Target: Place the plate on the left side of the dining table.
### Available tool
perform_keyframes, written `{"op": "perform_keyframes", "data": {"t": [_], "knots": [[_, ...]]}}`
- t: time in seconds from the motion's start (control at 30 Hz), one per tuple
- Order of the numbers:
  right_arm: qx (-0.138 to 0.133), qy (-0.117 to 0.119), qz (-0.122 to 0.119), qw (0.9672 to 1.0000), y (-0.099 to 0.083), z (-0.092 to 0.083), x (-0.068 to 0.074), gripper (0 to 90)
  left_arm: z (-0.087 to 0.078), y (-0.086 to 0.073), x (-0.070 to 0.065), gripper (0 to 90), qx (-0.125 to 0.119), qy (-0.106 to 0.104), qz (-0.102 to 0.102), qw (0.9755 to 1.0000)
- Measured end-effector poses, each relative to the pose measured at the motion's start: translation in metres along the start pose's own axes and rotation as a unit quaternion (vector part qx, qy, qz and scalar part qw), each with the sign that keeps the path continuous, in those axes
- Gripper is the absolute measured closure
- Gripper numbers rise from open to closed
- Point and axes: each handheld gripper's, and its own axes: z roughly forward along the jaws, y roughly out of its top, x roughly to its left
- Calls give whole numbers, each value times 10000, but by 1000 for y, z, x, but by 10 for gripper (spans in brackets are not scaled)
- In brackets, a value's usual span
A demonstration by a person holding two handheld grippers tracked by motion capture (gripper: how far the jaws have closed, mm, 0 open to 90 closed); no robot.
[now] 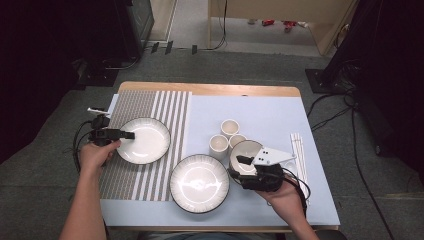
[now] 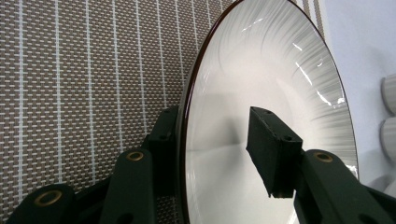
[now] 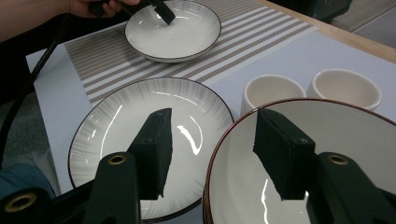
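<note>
Left tongs (image 1: 131, 135): astride rim of bowl (image 1: 145, 141) on striped mat (image 1: 145, 107), pads clear. Right tongs (image 1: 242, 161): part-open astride small bowl (image 1: 245, 150) rim beside mat.

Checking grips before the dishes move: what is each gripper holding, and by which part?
The left gripper straddles the striped-mat plate at its left rim; the right gripper straddles the bowl at its near rim. Whether the pads press cannot be told.

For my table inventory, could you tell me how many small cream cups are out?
3, clustered right of centre on the pale blue mat: one cup farthest back, one front left, one partly behind the held bowl.
</note>
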Motion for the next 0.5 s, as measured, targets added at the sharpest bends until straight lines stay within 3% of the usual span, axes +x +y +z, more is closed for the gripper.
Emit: {"op": "perform_keyframes", "data": {"t": [0.13, 0.23, 0.5], "knots": [[-5, -6, -1, 10000, 0, 0, 0, 469, 1, -1, 2, 557, 62, 111, -35, 9999], [-3, -3, 1, 10000, 0, 0, 0, 469, 1, -1, 4, 557, 54, 54, -93, 9999], [-24, -25, 8, 10000, 0, -1, -1, 470, 0, -2, 4, 553, 44, 144, -31, 9999]]}}
